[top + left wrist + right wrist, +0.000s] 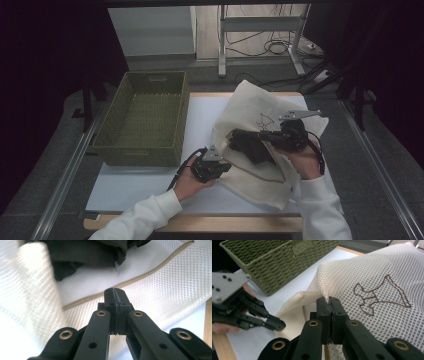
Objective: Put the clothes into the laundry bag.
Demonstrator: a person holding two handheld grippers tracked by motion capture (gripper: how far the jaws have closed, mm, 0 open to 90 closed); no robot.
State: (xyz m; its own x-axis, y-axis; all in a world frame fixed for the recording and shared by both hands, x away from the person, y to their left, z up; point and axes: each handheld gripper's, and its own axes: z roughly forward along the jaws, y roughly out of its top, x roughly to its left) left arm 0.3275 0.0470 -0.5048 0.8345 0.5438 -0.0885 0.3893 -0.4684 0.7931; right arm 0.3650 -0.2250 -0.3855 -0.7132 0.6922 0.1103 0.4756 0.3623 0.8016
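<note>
While the green wicker basket (142, 120) sat at the left, both grippers worked at the cream mesh bag (250, 107) on the white table (125, 187).
Left gripper (115, 293) hovered at the bag's mouth, jaws pressed together on nothing; right gripper (330, 302) pinched the bag's upper edge, dark clothing (247, 145) inside.

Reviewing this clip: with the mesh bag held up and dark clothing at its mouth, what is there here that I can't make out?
- Dark garment: high view, the mesh bag covers most of it, so its type is unclear.
- Same garment, left gripper view: cut off by the top edge.
- Bag fabric: left gripper view, blurred at left.
- Right gripper: shut on the bag's mesh; how much is pinched is hidden by the jaws.
- Green basket: right gripper view, cut off at top.
</note>
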